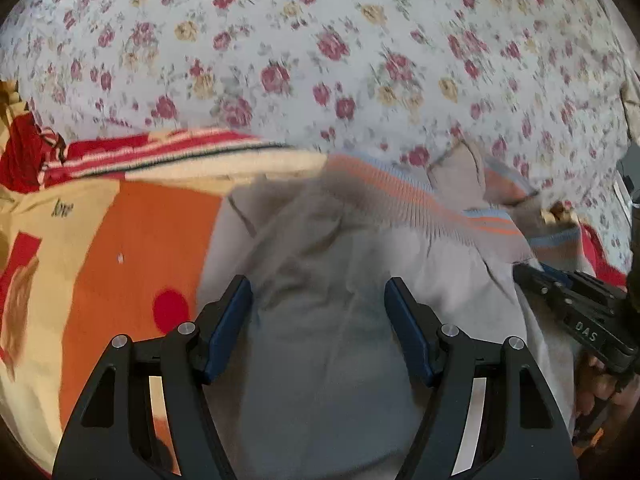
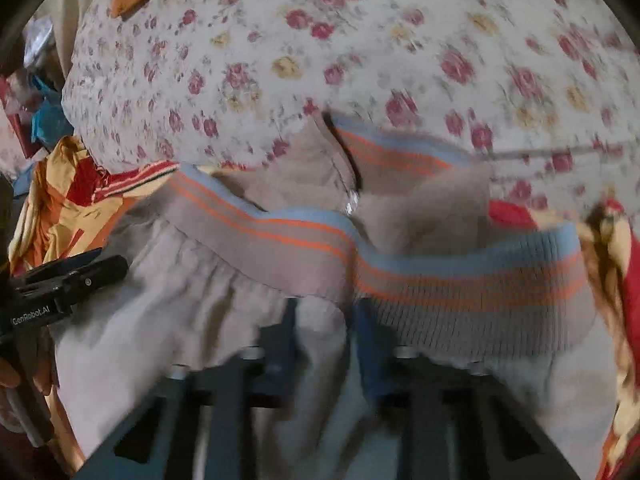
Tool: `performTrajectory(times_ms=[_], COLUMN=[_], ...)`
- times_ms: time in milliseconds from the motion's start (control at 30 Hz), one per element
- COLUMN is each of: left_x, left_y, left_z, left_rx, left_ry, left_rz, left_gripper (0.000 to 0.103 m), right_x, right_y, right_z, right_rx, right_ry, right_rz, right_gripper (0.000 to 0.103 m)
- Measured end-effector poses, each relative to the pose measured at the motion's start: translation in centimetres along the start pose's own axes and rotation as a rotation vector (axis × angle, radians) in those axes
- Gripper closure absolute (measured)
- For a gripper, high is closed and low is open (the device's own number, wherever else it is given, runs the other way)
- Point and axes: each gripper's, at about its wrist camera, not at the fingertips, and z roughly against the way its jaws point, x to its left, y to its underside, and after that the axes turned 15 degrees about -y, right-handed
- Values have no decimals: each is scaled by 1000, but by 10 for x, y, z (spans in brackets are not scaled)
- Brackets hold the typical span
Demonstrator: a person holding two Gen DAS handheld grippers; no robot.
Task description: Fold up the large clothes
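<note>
**Right claw pinched on the grey jacket, left claw spread above it**

Your right gripper (image 2: 324,344) is clenched on the grey jacket (image 2: 208,292): in the right wrist view its 2 blue pads sit close together with a fold of the pale grey cloth caught between them, just below the ribbed hem band (image 2: 460,280). That view is blurred, so the exact edge of the pinch is hard to make out. In the left wrist view the same gripper comes in from the right edge, its black fingers ending at the jacket's cloth under the striped band.

Your left gripper (image 1: 318,328) is released. Its 2 blue pads stand wide apart over the jacket's grey body, and nothing is caught between them. Whether the tips touch the cloth I cannot tell.

The jacket lies across a bed, on top of an orange, cream and red patterned blanket (image 1: 120,248) that shows to the left and right of it. The band, grey with light blue and orange stripes, runs along the jacket's far side, and a zip opening (image 2: 348,176) splits it near the middle. Beyond the jacket stretches a white bedsheet (image 1: 320,40) printed with red and yellow roses.
</note>
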Motion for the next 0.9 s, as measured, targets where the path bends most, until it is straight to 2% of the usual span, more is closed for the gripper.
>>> performTrajectory(times_ms=[133,233,367,400,433,500,600,667,767,800,833,867,900], left_x=[6,7,15,16,18,21,26,35,39,41,41,41,42], left_y=[-13,-7,-1,0,1,5,17,26,41,45,47,49,50], left_z=[-20,-35,-31,-26,-19,-6,15,24,27,25,24,24,24], left_rx=[11,41,34,32,27,12,-9,-13,1,6,7,6,3], left_ry=[-10,-23,-13,-2,10,24,53,79,97,89,76,62,51], left_rz=[61,61,64,58,43,14,-16,-21,-18,-14,-10,-4,3], left_gripper=[33,33,33,33,33,33,33,33,33,33,33,33,33], right_x=[-2,-13,-18,-19,-21,-25,-28,-34,-49,-53,-56,-55,-55], right_y=[-24,-27,-26,-24,-22,-13,10,31,49,56,59,64,68], right_z=[-1,-23,-22,-13,-2,28,81,112,126,123,119,115,114], right_rx=[-84,-85,-109,-108,-103,-109,-157,-190,-174,-144,-117,-89,-84], right_ry=[0,55,25,-6,-30,-78,-36,46,126,144,153,146,136], right_rz=[-35,-67,-75,-93,-113,-153,-166,-174,-200,-197,-187,-164,-152], right_gripper=[88,88,88,79,61,44,36,29,27,30,53,71,96])
